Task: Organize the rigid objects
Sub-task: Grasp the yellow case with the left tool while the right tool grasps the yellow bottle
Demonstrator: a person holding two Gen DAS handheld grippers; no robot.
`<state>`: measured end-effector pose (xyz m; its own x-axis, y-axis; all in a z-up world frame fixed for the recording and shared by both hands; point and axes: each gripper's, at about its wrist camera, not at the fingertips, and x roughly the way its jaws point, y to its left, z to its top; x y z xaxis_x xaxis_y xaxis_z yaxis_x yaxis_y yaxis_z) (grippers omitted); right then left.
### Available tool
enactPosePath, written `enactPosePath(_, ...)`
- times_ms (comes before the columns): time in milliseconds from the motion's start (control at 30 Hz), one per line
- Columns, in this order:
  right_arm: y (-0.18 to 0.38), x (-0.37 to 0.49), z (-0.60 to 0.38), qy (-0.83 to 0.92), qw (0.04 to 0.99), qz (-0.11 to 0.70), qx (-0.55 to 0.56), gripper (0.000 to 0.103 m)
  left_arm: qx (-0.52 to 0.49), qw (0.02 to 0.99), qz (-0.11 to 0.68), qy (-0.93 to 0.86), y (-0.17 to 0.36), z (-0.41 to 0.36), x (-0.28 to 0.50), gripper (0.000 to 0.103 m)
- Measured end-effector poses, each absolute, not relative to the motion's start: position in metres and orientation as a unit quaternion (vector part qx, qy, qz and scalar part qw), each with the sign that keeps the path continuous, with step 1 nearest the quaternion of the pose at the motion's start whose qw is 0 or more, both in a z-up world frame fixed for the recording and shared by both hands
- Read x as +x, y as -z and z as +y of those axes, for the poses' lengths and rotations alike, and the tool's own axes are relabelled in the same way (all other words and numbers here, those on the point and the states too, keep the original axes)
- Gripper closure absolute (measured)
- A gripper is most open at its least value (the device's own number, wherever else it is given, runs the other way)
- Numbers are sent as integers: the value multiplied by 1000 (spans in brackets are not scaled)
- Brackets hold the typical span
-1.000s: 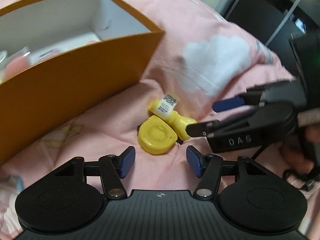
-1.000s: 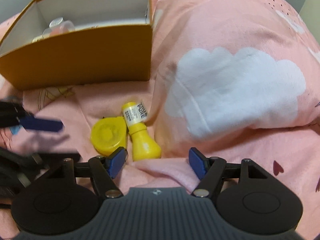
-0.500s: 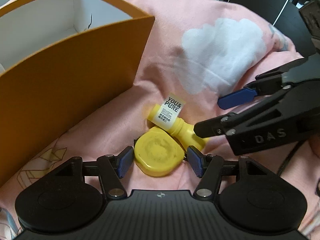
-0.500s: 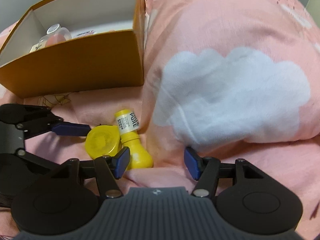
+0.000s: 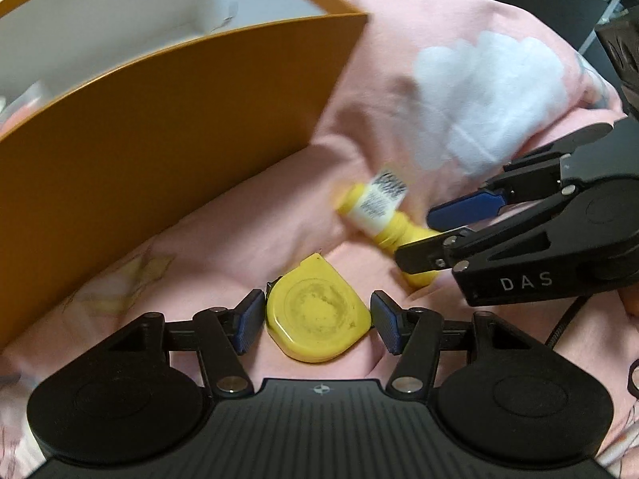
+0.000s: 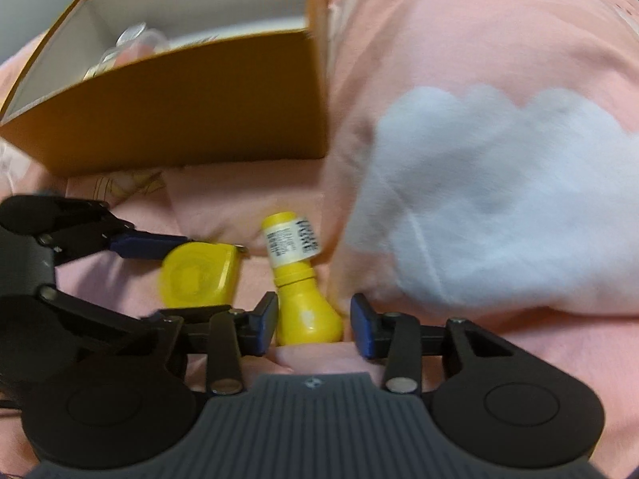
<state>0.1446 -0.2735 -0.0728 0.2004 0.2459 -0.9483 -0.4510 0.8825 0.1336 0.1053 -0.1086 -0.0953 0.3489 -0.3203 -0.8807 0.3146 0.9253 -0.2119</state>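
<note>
A flat yellow tape measure (image 5: 317,313) lies on the pink bedding between the two pads of my left gripper (image 5: 317,321), which is open around it with narrow gaps on both sides. It also shows in the right wrist view (image 6: 197,277). A small yellow bottle (image 6: 299,283) with a white label lies beside it, its wide base between the pads of my right gripper (image 6: 313,325), which is open around it. In the left wrist view the bottle (image 5: 383,219) is blurred and the right gripper's fingers (image 5: 463,207) straddle its base.
An open orange cardboard box (image 5: 159,127) with white inner walls stands just behind the objects, also in the right wrist view (image 6: 199,103); it holds a clear jar (image 6: 131,40) and other small items. A raised fold of bedding with a white cloud print (image 6: 499,199) lies to the right.
Both grippers have moved forward. The tape measure now sits between my left pads and the bottle's base between my right pads. The bottle has shifted away from the tape measure.
</note>
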Motion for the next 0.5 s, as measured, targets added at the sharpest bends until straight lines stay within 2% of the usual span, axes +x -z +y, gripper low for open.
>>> enactPosePath(67,77,145,-267,-232,763,595,-100,62,-13,823,538,184,95,-102,103,35)
enactPosePath(100,79,146,-264,-231,761,597,-108,62,-19,823,538,179,95,-99,102,31)
enactPosePath(333,93,151,-248,-224,753,606,-123,62,-31,823,542,167,100,-98,105,31)
enactPosePath(433,97,154,-245,-224,750,612,-115,62,-45,822,543,167,103,-95,106,33)
enactPosePath(500,100,158,-244,-222,748,616,-109,63,-49,822,542,168,104,-93,106,38)
